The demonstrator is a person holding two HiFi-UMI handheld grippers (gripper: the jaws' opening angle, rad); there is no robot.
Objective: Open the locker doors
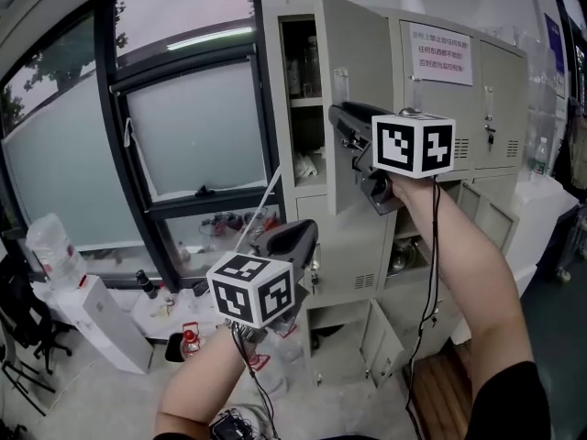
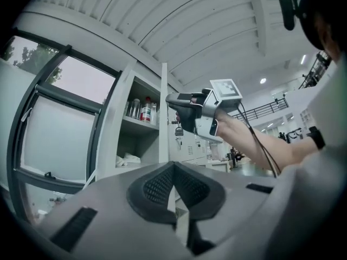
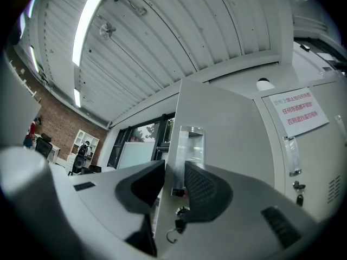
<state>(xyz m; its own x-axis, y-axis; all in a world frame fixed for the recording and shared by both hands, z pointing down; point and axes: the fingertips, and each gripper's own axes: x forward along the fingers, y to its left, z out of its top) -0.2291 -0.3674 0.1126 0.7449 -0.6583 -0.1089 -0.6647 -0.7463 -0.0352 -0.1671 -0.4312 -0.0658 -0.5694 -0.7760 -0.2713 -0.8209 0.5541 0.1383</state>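
The locker (image 1: 353,241) fills the view. We judge we're on its top-left door (image 1: 362,53), already swung well out. Right tool (image 3: 174,169) is clamped on that door's free edge, by the handle (image 3: 191,145). Left tool (image 2: 173,166), clenched & empty, hangs low at the locker's front. Next, prob.: let go, then take a shut door (image 1: 500,99) at the locker's upper right.

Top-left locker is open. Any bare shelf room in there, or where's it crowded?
Upper shelf is lined with bottles. Lower shelf has white wads across it; only the air above them is free. Right gripper grips the open door at its edge.
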